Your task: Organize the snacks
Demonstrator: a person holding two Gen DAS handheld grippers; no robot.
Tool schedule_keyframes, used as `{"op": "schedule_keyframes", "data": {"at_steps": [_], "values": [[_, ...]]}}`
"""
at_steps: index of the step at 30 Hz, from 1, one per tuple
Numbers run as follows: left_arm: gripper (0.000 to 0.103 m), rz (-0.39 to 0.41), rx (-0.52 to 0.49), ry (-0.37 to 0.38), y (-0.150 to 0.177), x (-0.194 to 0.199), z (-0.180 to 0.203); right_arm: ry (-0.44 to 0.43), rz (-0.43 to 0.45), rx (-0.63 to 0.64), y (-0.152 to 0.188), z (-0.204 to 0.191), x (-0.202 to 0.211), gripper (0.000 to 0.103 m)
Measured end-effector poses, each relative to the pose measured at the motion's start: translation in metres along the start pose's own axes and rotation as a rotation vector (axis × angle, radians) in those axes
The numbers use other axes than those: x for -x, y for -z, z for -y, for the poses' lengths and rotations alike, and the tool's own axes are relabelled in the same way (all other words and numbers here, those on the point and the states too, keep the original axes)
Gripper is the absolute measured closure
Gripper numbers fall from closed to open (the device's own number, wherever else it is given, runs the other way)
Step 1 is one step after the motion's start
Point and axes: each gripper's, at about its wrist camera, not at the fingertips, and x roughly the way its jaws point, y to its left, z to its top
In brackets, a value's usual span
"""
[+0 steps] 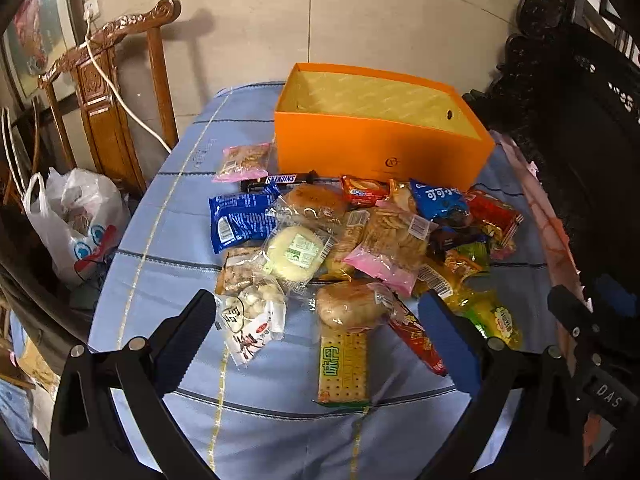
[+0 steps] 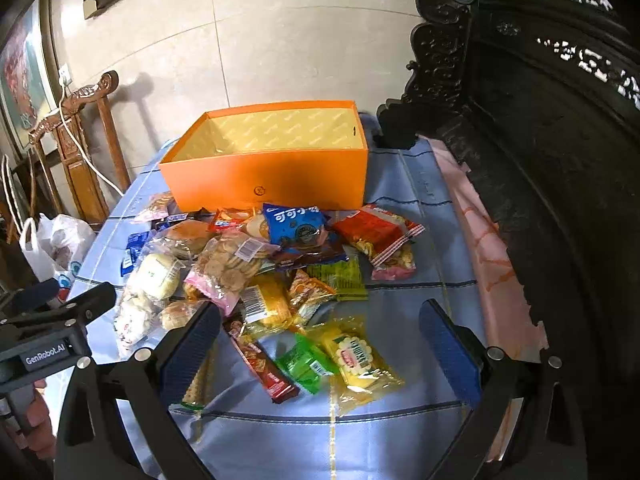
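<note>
No snack is stowed yet: the open orange cardboard box (image 2: 264, 176) stands empty beyond both claws, the pile of wrapped snack packets (image 2: 256, 272) lies just ahead on the blue-clothed surface (image 2: 400, 420), and left claw (image 1: 316, 320) and right claw (image 2: 320, 336) gape, holding nothing.

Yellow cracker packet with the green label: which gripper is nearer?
Left. The yellow cracker packet lies between the open left gripper's fingers; the right gripper, also open, hangs further to its right.
</note>
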Motion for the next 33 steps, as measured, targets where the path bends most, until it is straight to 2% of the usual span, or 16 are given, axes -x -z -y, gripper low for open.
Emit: {"op": "schedule_keyframes", "data": {"at_steps": [7, 9, 11, 13, 23, 29, 33], "values": [[0.004, -0.019, 0.026, 0.046, -0.002, -0.003, -0.004, 0.012, -0.003, -0.021, -0.003, 0.005, 0.001, 0.003], [0.004, -0.02, 0.025, 0.027, -0.003, -0.006, -0.004, 0.001, -0.051, -0.03, -0.001, 0.005, -0.003, 0.003], [0.004, -0.019, 0.022, 0.012, -0.003, -0.006, -0.004, 0.007, -0.061, -0.023, -0.001, 0.004, -0.003, 0.003], [0.004, -0.019, 0.022, 0.008, -0.002, -0.007, -0.005, -0.002, -0.015, -0.029, -0.002, 0.004, -0.001, 0.003], [0.004, -0.027, -0.017, -0.009, -0.003, -0.012, 0.003, 0.013, -0.074, -0.002, -0.004, 0.0, -0.006, 0.003], [0.004, -0.043, -0.014, -0.01, -0.002, -0.016, 0.0, -0.014, -0.028, -0.027, -0.003, -0.001, -0.007, 0.003], [0.004, -0.046, -0.009, -0.014, -0.002, -0.017, -0.002, -0.013, -0.038, -0.022, -0.003, -0.002, -0.008, 0.003]]}}
